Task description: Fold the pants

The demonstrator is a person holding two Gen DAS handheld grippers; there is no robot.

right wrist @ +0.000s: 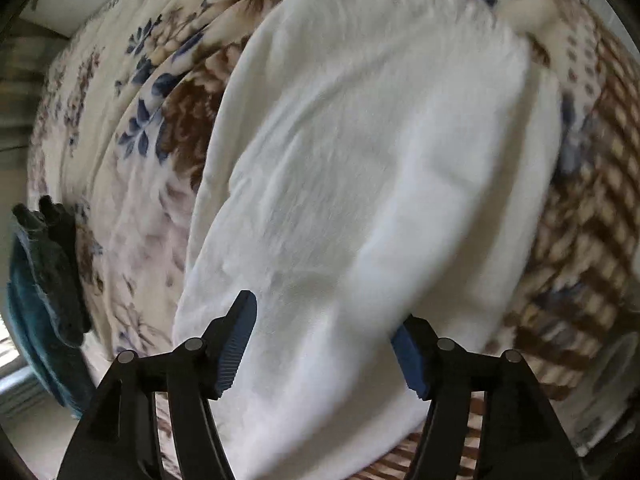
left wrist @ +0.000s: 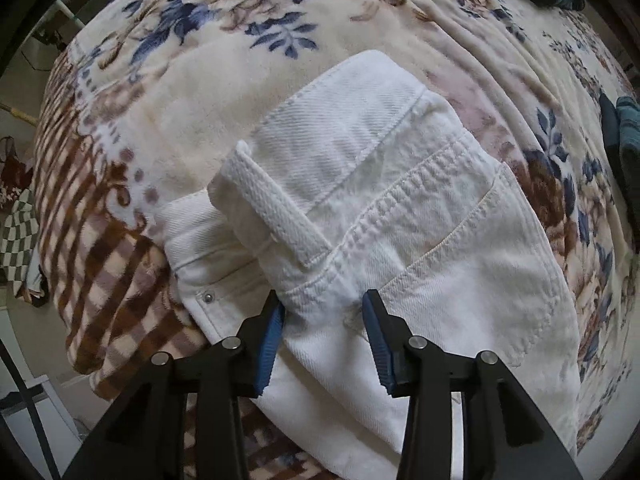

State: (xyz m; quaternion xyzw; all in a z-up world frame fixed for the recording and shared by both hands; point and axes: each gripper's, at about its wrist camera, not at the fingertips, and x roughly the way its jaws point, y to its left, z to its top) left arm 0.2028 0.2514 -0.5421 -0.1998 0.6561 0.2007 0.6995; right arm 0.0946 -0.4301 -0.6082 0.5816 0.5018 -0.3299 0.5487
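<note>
White denim pants [left wrist: 400, 200] lie on a floral blanket [left wrist: 180, 80], waistband end up, with a belt loop [left wrist: 280, 208], a back pocket [left wrist: 480, 280] and a metal rivet [left wrist: 207, 298] showing. My left gripper [left wrist: 323, 298] points down at the cloth just below the belt loop. Its blue pads [left wrist: 272, 344] stand apart on either side of a low ridge of fabric without squeezing it. In the blurred right wrist view, the right gripper [right wrist: 330, 308] hangs open and wide over the smooth pant leg [right wrist: 380, 160], holding nothing.
The blanket's brown checked border [left wrist: 120, 280] drops off at the bed's edge. Dark teal clothes [left wrist: 628, 140] lie on the bed beside the pants, and the teal pile [right wrist: 44, 280] also shows at the left of the right wrist view. A checkered cloth [left wrist: 18, 232] sits beyond the bed.
</note>
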